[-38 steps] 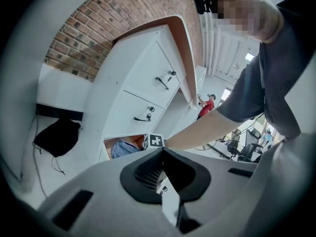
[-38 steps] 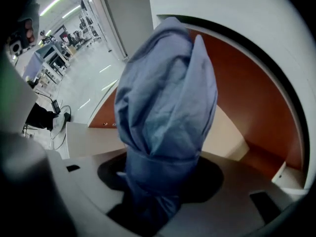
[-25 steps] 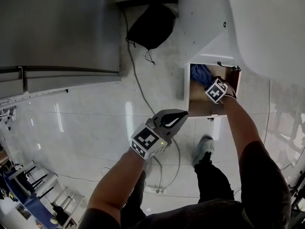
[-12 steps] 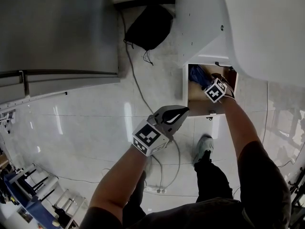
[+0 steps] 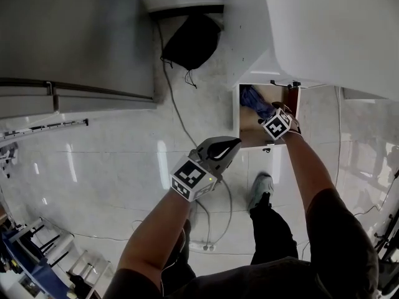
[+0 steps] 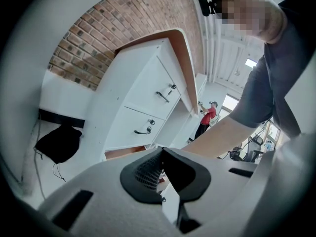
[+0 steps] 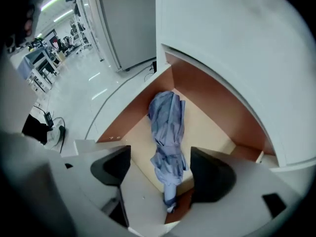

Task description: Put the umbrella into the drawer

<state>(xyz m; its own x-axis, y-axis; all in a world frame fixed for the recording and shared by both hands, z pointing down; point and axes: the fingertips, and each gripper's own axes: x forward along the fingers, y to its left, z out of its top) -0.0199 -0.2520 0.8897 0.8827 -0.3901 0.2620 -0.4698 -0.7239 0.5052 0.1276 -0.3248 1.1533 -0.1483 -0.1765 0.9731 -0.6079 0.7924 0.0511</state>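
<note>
Right gripper view: the right gripper [image 7: 161, 170], jaws just opened wide, leaves the umbrella [image 7: 168, 127] untouched between them in the drawer [image 7: 211, 126]; soft, light, probably slippery, it is best gripped mid-bundle.

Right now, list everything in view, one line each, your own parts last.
umbrella: one, blue, folded, lying inside the open drawer
drawer: one, white outside and wooden inside, pulled open at the cabinet's foot
cabinet: one, white, two closed drawers with dark handles
bag: one, black, on the floor beside the cabinet
cable: one, dark, running past the bag across the floor
brick wall: one, red-brown, behind the cabinet
bystander: one, red top, far in the background
left tongs: one, white with dark pads, shut, empty
right tongs: one, white with dark pads, just been opening, open above the umbrella, not gripping it
</note>
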